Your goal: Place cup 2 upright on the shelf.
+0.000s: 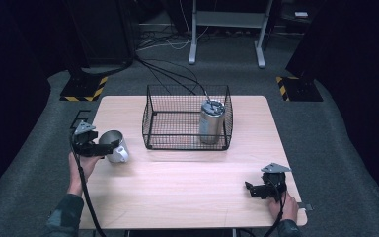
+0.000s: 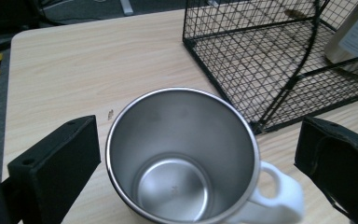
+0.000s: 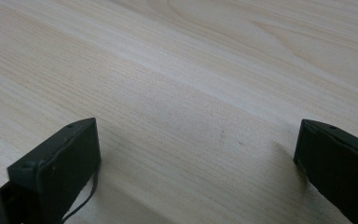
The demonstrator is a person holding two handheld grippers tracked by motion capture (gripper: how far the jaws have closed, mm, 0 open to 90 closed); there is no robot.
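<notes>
High view: the stainless steel mug with a white handle point(image 1: 114, 146) is being shown standing on the light wooden counter point(image 1: 187, 182) near its left edge, just left of the black wire mesh basket point(image 1: 187, 118). The left gripper point(image 1: 100, 149) is being held at the mug. Left gripper view: the mug's empty interior point(image 2: 182, 156) is being looked into, with the jaws standing wide apart on either side of the rim, not touching it; handle is being pointed toward the right jaw. A silver cylindrical metal canister point(image 1: 211, 121) is being seen upright in the basket's right part. The right gripper point(image 1: 250, 188) is being held open over bare counter near the front right corner.
</notes>
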